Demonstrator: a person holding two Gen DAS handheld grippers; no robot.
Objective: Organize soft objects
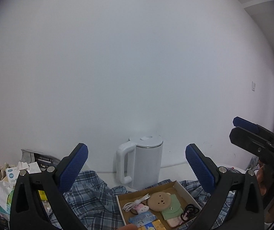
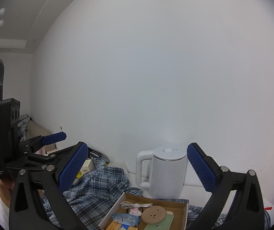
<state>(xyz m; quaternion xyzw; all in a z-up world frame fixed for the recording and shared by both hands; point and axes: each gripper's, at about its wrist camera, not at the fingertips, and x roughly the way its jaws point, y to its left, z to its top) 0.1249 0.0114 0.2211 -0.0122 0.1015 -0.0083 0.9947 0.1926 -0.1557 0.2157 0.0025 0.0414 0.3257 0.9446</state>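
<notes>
Hovering spread wide and empty, the left gripper (image 1: pixel 136 160) and right gripper (image 2: pixel 137 159) hang above a cardboard box (image 1: pixel 182 186) resting on a plaid shirt (image 1: pixel 91 193) near a white kettle (image 1: pixel 142 164).

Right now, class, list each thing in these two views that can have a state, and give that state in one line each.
left gripper: open, holding nothing.
right gripper: open, holding nothing.
kettle: upright, lid shut.
cardboard tray: open-topped, filled with small items, resting on the shirt.
plaid shirt: crumpled, unfolded.
white cable: coiled, tied.
green pouch: flap snapped shut.
hair ties: loose in the tray.
</notes>
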